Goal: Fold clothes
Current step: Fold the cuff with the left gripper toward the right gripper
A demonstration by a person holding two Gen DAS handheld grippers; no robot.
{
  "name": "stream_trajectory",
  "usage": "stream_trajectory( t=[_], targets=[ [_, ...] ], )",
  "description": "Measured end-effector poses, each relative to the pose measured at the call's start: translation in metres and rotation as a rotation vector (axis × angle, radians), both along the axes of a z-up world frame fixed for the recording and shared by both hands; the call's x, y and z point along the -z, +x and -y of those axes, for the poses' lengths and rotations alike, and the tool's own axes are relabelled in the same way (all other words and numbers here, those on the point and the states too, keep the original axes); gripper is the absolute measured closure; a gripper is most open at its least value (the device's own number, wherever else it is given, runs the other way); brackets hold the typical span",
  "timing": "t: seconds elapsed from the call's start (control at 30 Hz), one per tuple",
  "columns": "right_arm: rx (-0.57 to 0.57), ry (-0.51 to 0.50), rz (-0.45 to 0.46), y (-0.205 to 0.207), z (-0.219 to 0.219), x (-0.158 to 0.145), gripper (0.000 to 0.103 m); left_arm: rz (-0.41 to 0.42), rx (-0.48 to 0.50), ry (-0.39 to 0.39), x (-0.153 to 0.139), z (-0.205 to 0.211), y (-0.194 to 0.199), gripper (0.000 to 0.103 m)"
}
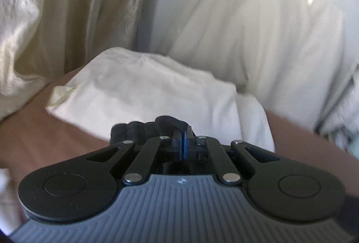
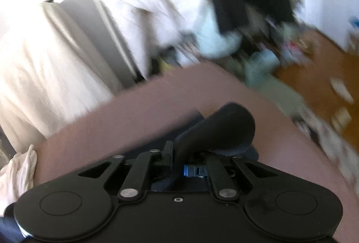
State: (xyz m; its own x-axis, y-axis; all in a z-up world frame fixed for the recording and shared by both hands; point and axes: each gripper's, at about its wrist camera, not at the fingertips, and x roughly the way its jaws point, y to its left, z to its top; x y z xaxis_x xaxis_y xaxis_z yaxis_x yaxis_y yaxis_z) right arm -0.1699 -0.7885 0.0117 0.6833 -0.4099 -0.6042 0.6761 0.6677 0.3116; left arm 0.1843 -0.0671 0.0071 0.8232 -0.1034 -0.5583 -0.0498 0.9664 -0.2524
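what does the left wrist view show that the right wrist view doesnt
Only the left wrist view shows a white pillow on the bed, with cream curtains behind it.

Only the right wrist view shows a blurred heap of clothes beyond the bed's edge, a wooden floor and a crumpled white cloth.

Both show a tool shut on dark fabric, the left tool and the right tool, over the same pinkish-brown bedsheet.

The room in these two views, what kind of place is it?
Probably a bedroom at home. A white pillow lies on a bed with a brownish-pink sheet, cream curtains hang behind, and a heap of clothes sits past the bed's edge on a wooden floor.
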Motion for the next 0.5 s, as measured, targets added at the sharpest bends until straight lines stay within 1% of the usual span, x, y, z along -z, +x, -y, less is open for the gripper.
stream_trajectory(
  t=[0.03, 0.07, 0.13, 0.2, 0.27, 0.33, 0.4, 0.43, 0.47, 0.5],
  targets=[
    [0.004, -0.027, 0.024, 0.017, 0.005, 0.008, 0.043, -0.002, -0.008, 0.019, 0.016, 0.010, 0.013, 0.096],
    [0.053, -0.031, 0.027, 0.026, 0.005, 0.021, 0.026, -0.034, -0.002, 0.053, 0.033, 0.016, 0.022, 0.093],
    [0.140, -0.036, 0.035, 0.041, 0.004, 0.047, 0.026, -0.081, 0.012, 0.080, 0.061, 0.021, 0.026, 0.092],
    [0.151, -0.027, 0.058, 0.038, -0.008, 0.075, 0.026, -0.077, 0.023, 0.068, 0.066, 0.017, 0.018, 0.091],
    [0.111, -0.027, 0.081, 0.026, -0.027, 0.099, 0.026, -0.043, 0.018, 0.043, 0.052, 0.010, 0.010, 0.089],
    [0.089, -0.001, 0.102, 0.021, -0.034, 0.110, 0.026, 0.045, -0.025, 0.109, 0.036, 0.011, -0.010, 0.084],
    [0.068, 0.025, 0.122, 0.015, -0.042, 0.121, 0.026, 0.094, -0.105, 0.222, 0.027, 0.020, -0.029, 0.066],
    [0.057, 0.038, 0.132, 0.012, -0.046, 0.126, 0.026, 0.114, -0.145, 0.262, 0.022, 0.024, -0.041, 0.065],
    [0.046, 0.051, 0.142, 0.009, -0.050, 0.132, 0.026, 0.131, -0.140, 0.242, 0.018, 0.028, -0.050, 0.064],
    [0.035, 0.065, 0.152, 0.006, -0.053, 0.137, 0.026, 0.131, -0.091, 0.189, 0.015, 0.033, -0.057, 0.060]
  ],
)
